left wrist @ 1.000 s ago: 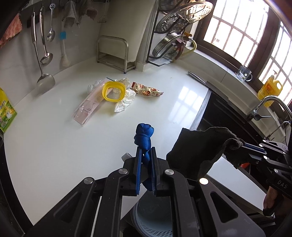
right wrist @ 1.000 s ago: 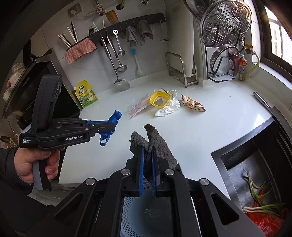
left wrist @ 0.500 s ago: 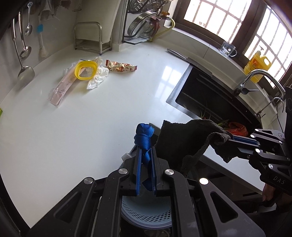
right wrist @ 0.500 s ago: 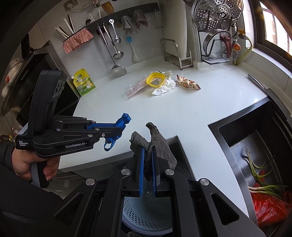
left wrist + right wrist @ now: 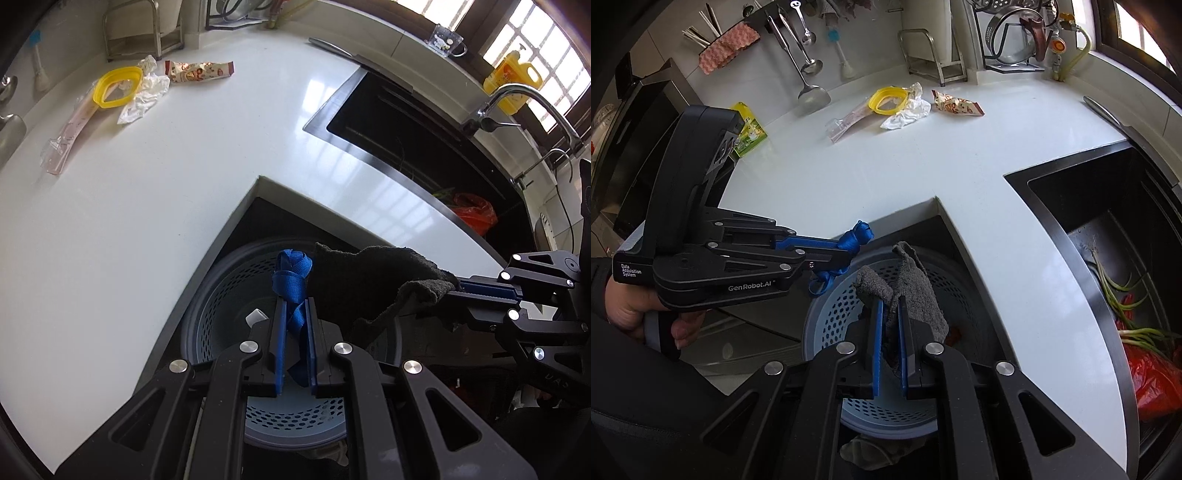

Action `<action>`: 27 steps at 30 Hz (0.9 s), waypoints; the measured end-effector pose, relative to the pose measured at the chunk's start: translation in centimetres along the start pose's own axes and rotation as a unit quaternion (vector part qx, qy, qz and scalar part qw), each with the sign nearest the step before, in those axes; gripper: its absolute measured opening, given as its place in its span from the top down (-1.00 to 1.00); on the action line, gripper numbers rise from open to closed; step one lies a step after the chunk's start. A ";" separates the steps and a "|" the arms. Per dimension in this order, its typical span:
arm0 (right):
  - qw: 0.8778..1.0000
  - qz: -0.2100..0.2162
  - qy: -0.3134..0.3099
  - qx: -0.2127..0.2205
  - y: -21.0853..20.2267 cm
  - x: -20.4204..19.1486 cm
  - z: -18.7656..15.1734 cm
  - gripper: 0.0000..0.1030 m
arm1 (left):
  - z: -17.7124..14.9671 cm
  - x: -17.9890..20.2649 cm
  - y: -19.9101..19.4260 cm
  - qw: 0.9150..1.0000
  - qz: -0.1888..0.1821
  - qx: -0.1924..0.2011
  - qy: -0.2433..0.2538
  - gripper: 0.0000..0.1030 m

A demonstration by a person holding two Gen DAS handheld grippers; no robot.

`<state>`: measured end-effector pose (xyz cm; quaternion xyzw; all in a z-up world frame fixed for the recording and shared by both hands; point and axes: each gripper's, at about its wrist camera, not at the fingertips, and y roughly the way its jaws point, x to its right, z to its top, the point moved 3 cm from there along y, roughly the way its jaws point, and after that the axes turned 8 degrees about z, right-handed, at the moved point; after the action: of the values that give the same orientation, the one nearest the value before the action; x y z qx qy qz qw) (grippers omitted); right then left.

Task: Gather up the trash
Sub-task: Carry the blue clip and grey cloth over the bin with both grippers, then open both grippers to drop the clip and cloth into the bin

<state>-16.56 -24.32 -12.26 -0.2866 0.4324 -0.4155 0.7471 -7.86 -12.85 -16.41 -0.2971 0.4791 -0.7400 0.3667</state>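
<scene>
The left gripper (image 5: 294, 314) is closed tight on a knotted blue strap (image 5: 291, 275). The right gripper (image 5: 891, 314) is closed tight on a dark grey rag (image 5: 905, 288). Both hang over a round blue basket with holes (image 5: 827, 317), which sits below the inner corner of the white counter (image 5: 923, 162), in the notch cut into its front edge.

The thing that matters for the next move is this: the basket lies straight under both sets of fingers. The strap stands up long-ways out of the left fingers, and its knot is over the basket's open mouth. The rag is right beside it, also over the mouth. Both hands look about as near to the basket, so I think either could let go first and its piece would likely fall in.

More trash waits near the back edge of the counter, well apart from the fingers: a yellow ring (image 5: 888, 99), crumpled white paper (image 5: 908, 110), a snack wrapper (image 5: 956, 105) and a long clear wrapper (image 5: 849, 120).
</scene>
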 end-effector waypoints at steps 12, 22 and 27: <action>0.998 -0.019 -0.017 -0.057 5.5 1.2 -1.6 0.86 | -1.4 0.2 5.6 0.998 0.020 -0.047 0.032 0.81; 0.993 -0.042 -0.021 -0.106 10.0 2.7 -3.2 0.86 | -2.6 -0.3 9.9 0.994 0.020 -0.098 0.036 0.81; 0.989 -0.053 -0.032 -0.135 12.5 3.0 -3.5 0.86 | -3.5 -0.8 12.0 0.991 0.029 -0.124 0.038 0.80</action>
<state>-14.12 -21.02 -24.93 -0.4202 0.4447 -0.3834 0.6918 -7.12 -13.74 -28.84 -0.2978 0.5891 -0.6746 0.3304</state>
